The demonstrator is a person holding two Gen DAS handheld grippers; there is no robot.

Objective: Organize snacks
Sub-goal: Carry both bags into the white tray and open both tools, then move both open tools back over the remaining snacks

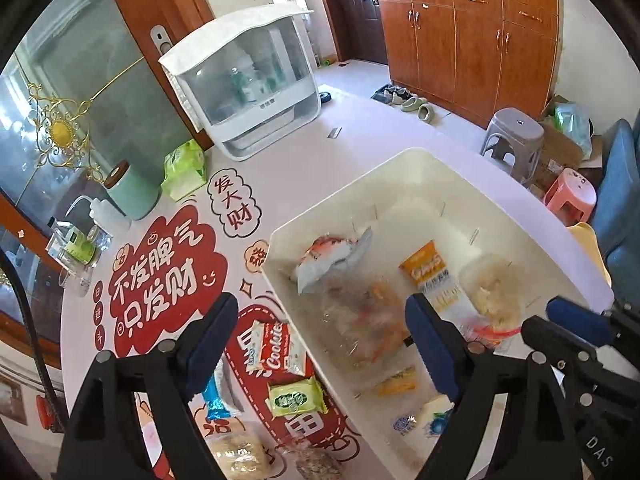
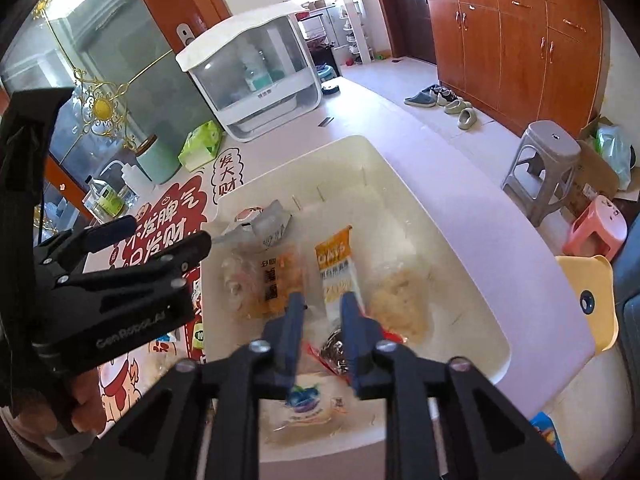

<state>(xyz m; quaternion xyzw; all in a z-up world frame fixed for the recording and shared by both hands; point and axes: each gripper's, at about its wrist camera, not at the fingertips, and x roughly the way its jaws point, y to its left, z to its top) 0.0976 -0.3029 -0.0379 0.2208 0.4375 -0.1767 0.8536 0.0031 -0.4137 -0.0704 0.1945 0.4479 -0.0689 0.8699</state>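
Tilting down over white bin (image 2: 400, 184), left gripper (image 1: 320, 344) fingers spread, right gripper (image 2: 322, 332) narrower.

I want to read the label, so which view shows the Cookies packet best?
The left wrist view: the Cookies packet lies face up on the table mat, just outside the white bin, its lettering legible. In the right wrist view the left gripper covers that stretch of table, so the packet cannot be made out.
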